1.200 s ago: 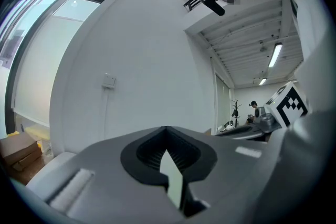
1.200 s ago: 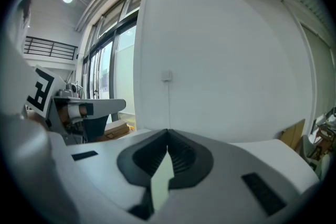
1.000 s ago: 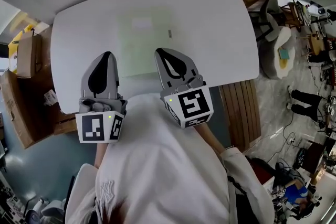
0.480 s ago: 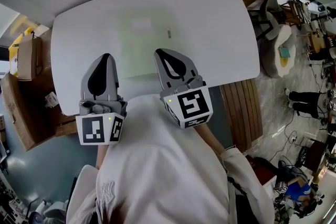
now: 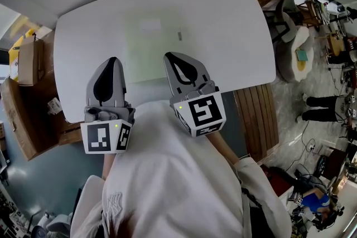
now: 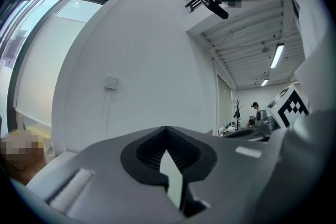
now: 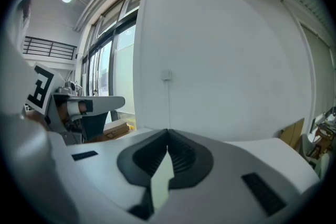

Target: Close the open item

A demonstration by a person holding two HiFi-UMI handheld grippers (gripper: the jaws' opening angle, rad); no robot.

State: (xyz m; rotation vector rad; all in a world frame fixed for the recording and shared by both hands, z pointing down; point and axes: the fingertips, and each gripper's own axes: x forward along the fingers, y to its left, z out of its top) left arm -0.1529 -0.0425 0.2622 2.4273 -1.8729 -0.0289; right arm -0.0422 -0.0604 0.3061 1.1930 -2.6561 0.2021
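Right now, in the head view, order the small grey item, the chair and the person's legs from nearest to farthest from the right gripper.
1. Small grey item, on the table just ahead of the right gripper.
2. Chair, past the table's right end.
3. Legs, far right on the floor.

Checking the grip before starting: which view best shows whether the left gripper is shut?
Left gripper view: the left gripper shows jaws together, empty. Head view shows it from above; right gripper view, from the side.
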